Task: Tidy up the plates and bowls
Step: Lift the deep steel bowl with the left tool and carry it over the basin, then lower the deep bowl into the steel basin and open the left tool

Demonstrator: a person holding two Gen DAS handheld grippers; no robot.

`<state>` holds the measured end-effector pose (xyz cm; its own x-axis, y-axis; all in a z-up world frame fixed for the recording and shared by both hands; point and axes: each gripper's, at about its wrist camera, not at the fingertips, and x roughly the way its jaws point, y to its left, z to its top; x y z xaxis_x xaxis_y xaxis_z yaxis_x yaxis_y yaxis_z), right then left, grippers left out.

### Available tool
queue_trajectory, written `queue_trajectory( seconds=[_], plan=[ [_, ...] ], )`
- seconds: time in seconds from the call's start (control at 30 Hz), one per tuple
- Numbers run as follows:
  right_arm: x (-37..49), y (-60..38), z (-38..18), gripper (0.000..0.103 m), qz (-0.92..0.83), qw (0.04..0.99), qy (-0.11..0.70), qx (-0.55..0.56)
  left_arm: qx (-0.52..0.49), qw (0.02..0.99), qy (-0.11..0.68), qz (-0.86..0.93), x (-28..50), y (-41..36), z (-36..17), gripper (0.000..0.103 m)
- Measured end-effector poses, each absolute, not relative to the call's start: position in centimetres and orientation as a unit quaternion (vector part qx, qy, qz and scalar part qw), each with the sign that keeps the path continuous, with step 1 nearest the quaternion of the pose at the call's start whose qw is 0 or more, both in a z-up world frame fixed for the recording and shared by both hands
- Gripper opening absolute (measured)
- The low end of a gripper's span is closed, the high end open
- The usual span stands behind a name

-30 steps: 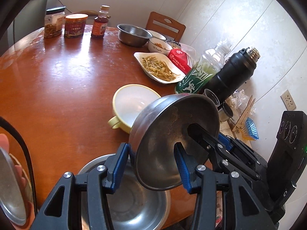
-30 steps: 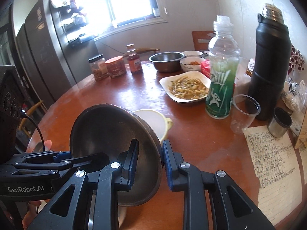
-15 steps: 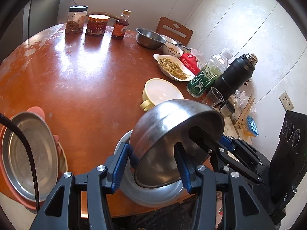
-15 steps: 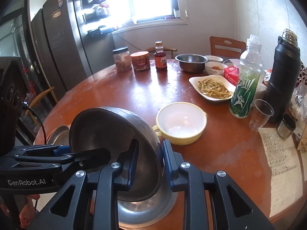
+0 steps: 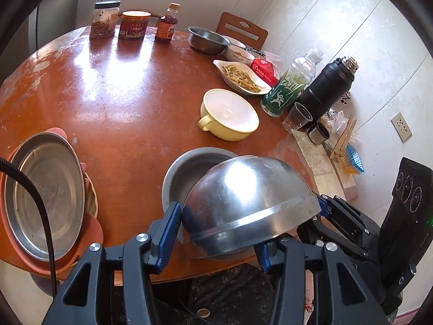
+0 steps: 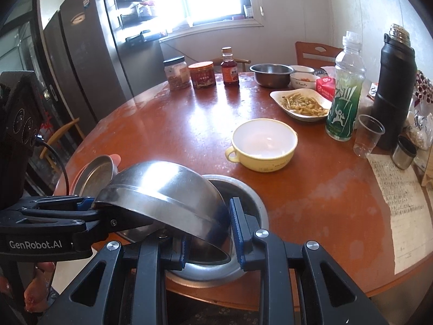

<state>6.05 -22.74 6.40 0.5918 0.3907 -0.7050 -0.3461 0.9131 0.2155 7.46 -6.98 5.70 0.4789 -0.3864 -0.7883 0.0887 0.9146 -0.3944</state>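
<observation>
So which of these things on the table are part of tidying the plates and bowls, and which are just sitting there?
Part of the job: tilted steel bowl, lower steel bowl, metal plate, pink plate beneath it, yellow bowl.

Just lying about: glass jar, red jar, sauce bottle, green drink bottle, black flask, plastic cup, handwritten paper.

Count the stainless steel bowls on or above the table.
3. The held bowl tilts upside down over the second bowl at the table's near edge; the third bowl stands far back by a white bowl. Others could be nested unseen.
</observation>
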Motion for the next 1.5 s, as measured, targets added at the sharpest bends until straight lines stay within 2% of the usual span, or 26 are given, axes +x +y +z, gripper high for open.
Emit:
queue_trajectory(
  seconds=[0.37,0.77,1.5],
  plan=[
    [5.0,-23.5,7.6,0.03,0.221,0.887,0.404,0.033,-0.133,0.819,0.536,-0.156,7.8,-7.9,5.3,0.049],
    [7.4,-23.9,4.0,0.029,0.209,0.867,0.449,0.048,-0.13,0.804,0.563,-0.14,10.6,-8.6,1.9,0.049],
    [9.3,-24.4,1.6,0.03,0.2,0.853,0.479,0.049,-0.089,0.813,0.56,-0.131,12.0,-9.6,0.7,0.049]
  ],
)
